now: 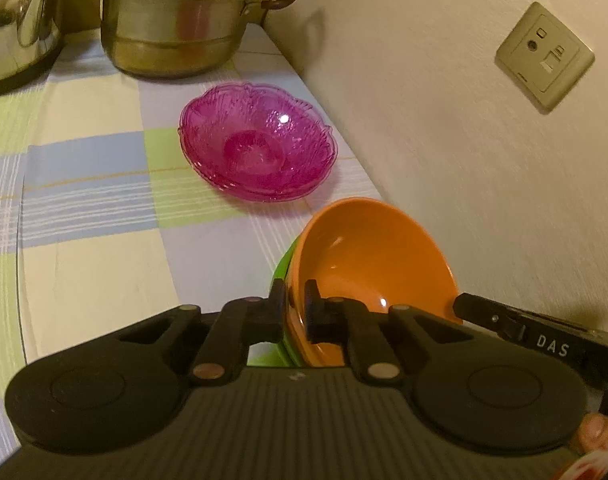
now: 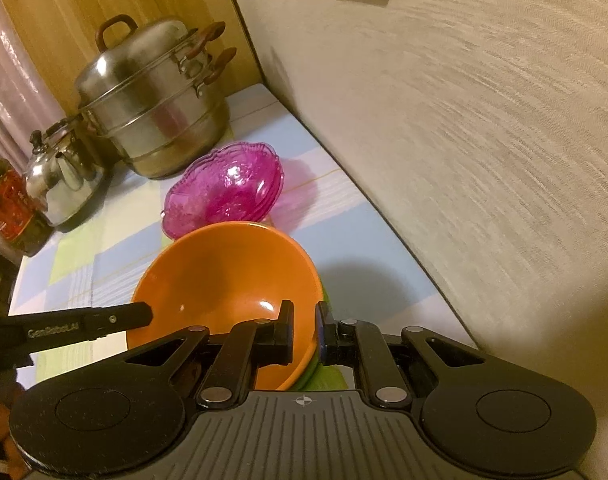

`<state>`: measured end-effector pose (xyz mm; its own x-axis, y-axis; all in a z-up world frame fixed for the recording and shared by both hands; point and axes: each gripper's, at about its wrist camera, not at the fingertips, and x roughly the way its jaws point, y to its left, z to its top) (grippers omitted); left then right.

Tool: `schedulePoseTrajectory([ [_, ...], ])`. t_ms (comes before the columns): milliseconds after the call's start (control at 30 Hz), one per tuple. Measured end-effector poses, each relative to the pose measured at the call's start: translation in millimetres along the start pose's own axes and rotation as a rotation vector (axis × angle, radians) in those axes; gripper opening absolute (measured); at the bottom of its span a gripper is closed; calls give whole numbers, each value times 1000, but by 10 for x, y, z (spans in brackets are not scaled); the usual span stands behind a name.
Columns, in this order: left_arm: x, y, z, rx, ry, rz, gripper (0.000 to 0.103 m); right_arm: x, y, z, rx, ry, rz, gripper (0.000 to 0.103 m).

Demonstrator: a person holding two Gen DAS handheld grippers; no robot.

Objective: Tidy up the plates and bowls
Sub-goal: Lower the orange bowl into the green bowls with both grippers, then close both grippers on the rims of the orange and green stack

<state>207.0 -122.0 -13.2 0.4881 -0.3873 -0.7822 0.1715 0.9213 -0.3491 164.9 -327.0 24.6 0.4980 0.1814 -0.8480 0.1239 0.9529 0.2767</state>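
Observation:
An orange bowl (image 1: 368,256) is nested in a green bowl (image 1: 282,268), of which only an edge shows. My left gripper (image 1: 295,304) is shut on the near rim of both bowls, one finger inside, one outside. My right gripper (image 2: 304,326) is shut on the opposite rim of the same stack, where the orange bowl (image 2: 224,276) and the green edge (image 2: 324,376) show. The stack is tilted, held just above the cloth. A stack of pink glass bowls (image 1: 258,142) rests on the checked tablecloth beyond; it also shows in the right wrist view (image 2: 224,192).
A steel steamer pot (image 2: 152,100) and a kettle (image 2: 62,184) stand at the far end of the table. A red tin (image 2: 8,212) is at the left edge. The wall (image 1: 444,120) with a socket (image 1: 544,58) runs close along the right side.

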Motion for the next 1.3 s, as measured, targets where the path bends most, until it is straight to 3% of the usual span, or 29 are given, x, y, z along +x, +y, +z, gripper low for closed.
schedulePoseTrajectory([
  [400,-128,-20,-90,-9,-34,-5,9,-61,-54,-6,39,-15,9,11],
  [467,-209,-20,-123,-14,-53,1,14,-97,-61,-20,48,-16,9,11],
  [533,-301,-36,-159,-11,-70,9,30,-138,-63,-47,55,-19,1,12],
  [600,-392,-49,-200,-1,-84,21,38,-172,-67,-73,63,-17,-6,14],
  [667,-473,-74,-250,21,-91,43,44,-224,-82,-122,79,-18,-10,30],
  [700,-515,-86,-281,29,-96,56,47,-250,-84,-147,82,-22,-9,49],
  [733,-554,-96,-315,34,-102,70,52,-283,-81,-180,83,-26,-5,58],
  [967,-721,-139,-561,60,-113,175,58,-432,60,-360,15,-12,1,58],
  [1033,-756,-135,-614,54,-117,193,64,-453,96,-406,0,-5,5,58],
  [1300,-838,-84,-668,27,-114,186,66,-476,131,-487,5,19,14,58],
])
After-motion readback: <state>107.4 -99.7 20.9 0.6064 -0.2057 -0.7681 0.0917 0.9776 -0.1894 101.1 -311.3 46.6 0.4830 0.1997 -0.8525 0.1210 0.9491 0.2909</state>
